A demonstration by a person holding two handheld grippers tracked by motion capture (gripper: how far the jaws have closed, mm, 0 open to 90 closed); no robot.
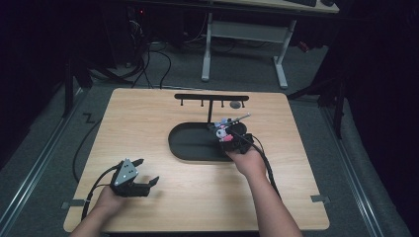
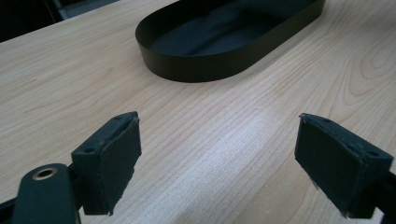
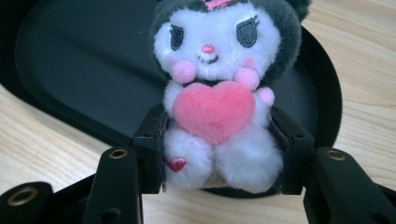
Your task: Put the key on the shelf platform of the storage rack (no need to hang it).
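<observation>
1. Right hand-held gripper (image 3: 219, 154) pinches the plush toy (image 3: 219, 93) at its lower body, over the right end of the black oval tray (image 1: 185, 143) mid-bench.
2. Left hand-held gripper (image 2: 219, 163) sits spread wide, holding nothing, near the bench's (image 1: 148, 113) front-left corner.

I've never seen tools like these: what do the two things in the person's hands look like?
Both are black, two-jawed grippers with flat dark pads. The left gripper carries a grey three-cornered plate and trails a black cable; the right gripper trails one too. Brass-coloured rivets show near the jaws. Forearms are bare.
</observation>
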